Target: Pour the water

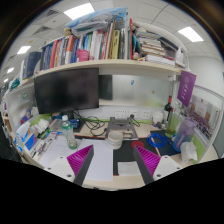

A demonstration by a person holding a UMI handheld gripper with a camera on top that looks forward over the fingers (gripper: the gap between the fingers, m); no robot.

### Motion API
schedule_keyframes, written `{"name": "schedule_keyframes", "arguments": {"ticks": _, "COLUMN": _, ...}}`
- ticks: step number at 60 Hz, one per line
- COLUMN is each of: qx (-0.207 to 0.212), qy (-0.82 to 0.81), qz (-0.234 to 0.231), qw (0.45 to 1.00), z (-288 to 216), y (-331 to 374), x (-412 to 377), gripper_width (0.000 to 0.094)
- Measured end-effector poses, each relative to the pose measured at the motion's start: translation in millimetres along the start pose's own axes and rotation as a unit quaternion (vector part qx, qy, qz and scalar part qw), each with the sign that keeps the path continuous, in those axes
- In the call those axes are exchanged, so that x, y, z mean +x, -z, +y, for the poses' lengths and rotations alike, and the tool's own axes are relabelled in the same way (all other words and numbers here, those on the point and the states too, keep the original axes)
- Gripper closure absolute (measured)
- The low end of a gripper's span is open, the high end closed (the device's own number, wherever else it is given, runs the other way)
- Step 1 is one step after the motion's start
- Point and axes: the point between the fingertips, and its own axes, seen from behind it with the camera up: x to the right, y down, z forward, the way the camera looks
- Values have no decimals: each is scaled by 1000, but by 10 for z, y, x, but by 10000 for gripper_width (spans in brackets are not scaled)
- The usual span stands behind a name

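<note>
My gripper is open above a desk, with its magenta pads spread wide and nothing held between them. Just ahead of the fingertips stands a small white cup on the pale desk top. Off to the right, beyond the right finger, stands a bluish translucent bottle, with a white container in front of it. I cannot see whether either holds water.
A black monitor stands at the back left under a shelf packed with books. Cables and small items lie behind the cup. Clutter covers the desk's left side, and a purple box stands at the right.
</note>
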Motion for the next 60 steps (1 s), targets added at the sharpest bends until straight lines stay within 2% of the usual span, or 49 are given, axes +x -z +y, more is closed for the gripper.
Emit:
{"name": "schedule_keyframes", "arguments": {"ticks": 9, "qx": -2, "qy": 13, "qz": -52, "qw": 999, "z": 192, "y": -260, "x": -516, "gripper_width": 78}}
{"name": "schedule_keyframes", "arguments": {"ticks": 16, "qx": 13, "qy": 16, "qz": -99, "qw": 995, "z": 354, "y": -602, "x": -1153, "gripper_width": 80}}
{"name": "schedule_keyframes", "arguments": {"ticks": 24, "qx": 29, "qy": 18, "qz": -125, "qw": 992, "z": 503, "y": -1163, "x": -1870, "gripper_width": 73}}
{"name": "schedule_keyframes", "arguments": {"ticks": 31, "qx": 40, "qy": 9, "qz": -110, "qw": 993, "z": 550, "y": -1778, "x": -2242, "gripper_width": 79}}
{"name": "schedule_keyframes", "arguments": {"ticks": 43, "qx": 39, "qy": 19, "qz": -68, "qw": 997, "z": 650, "y": -2653, "x": -2445, "gripper_width": 77}}
{"name": "schedule_keyframes", "arguments": {"ticks": 49, "qx": 61, "qy": 20, "qz": -58, "qw": 996, "z": 518, "y": -2862, "x": -2491, "gripper_width": 85}}
{"name": "schedule_keyframes", "arguments": {"ticks": 54, "qx": 73, "qy": 22, "qz": -57, "qw": 995, "z": 418, "y": -2949, "x": -2543, "gripper_width": 160}}
{"name": "schedule_keyframes", "arguments": {"ticks": 60, "qx": 70, "qy": 11, "qz": -57, "qw": 996, "z": 392, "y": -3023, "x": -2584, "gripper_width": 354}}
